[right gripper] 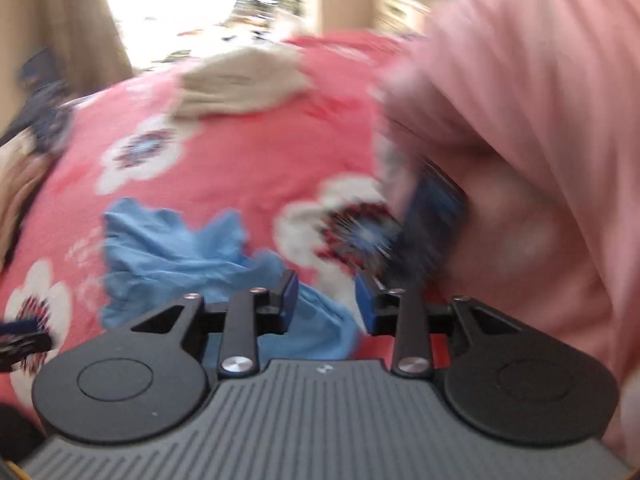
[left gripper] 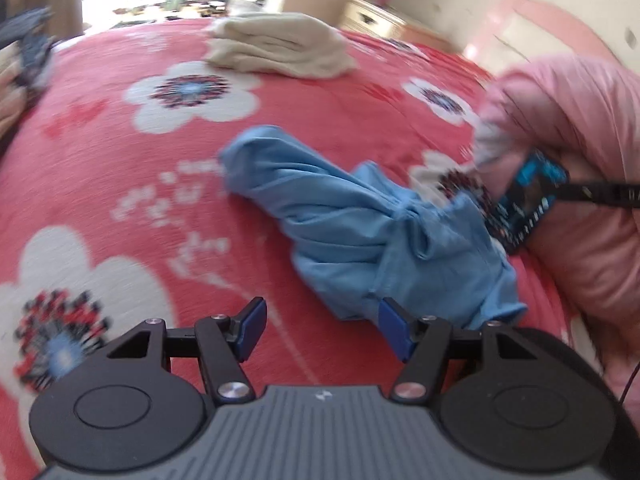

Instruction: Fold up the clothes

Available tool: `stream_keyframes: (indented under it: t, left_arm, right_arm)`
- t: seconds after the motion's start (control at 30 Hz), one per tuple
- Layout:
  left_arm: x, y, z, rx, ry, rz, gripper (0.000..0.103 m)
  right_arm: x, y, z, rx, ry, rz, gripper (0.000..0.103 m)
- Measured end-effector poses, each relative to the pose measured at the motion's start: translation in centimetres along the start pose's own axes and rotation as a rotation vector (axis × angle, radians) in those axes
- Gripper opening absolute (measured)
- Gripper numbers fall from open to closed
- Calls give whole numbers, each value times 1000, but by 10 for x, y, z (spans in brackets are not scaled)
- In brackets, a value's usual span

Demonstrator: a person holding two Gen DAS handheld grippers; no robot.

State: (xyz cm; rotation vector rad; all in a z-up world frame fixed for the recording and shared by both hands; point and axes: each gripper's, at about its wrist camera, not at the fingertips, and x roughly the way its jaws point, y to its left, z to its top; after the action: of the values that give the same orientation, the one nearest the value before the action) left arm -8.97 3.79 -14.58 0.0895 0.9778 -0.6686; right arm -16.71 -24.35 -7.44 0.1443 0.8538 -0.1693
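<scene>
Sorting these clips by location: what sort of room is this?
Most likely a bedroom at home. The clothes lie on a bed under a red floral blanket, a cream nightstand stands beside it, and a curtain hangs by a bright window.

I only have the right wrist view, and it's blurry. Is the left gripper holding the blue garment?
Observer: No. The left gripper is open, with nothing between its fingers.
Operator: How does the garment lie?
Observer: The blue garment is bunched into a long, twisted roll on the bedspread, not spread flat.
Operator: And the pale blob at the far side?
Observer: That is a cream garment, folded in layers and lying apart from the blue one.
</scene>
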Motion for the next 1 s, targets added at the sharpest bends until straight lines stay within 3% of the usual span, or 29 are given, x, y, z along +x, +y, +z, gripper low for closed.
stream_keyframes:
  t: [0.03,0.23,0.37,0.4,0.43,0.47,0.7,0.83,1.0]
  left_arm:
    - [7,-6,1,29,4,-4,63]
    - [36,-34,9,142,0,-2,52]
    - [42,-39,12,164,19,-19,49]
    - [43,-40,13,170,23,-23,49]
    - [45,-41,14,175,28,-28,47]
    - [45,-42,14,186,29,-27,48]
    - [43,-43,12,192,28,-5,48]
    - [44,-46,12,183,27,23,50]
    - [55,-66,8,294,30,28,55]
  right_arm:
    - [3,10,2,-56,-4,42,50]
    - [62,78,2,-352,46,225,54]
    - [104,91,4,-358,149,259,53]
    - [112,90,3,-350,179,265,47]
    - [111,86,2,-329,188,259,23]
    - [108,80,2,-303,185,248,12]
    - [44,4,-7,-113,114,118,8]
    - [7,-42,-27,-50,105,-8,7]
    - [-22,-84,-47,48,77,-103,6]
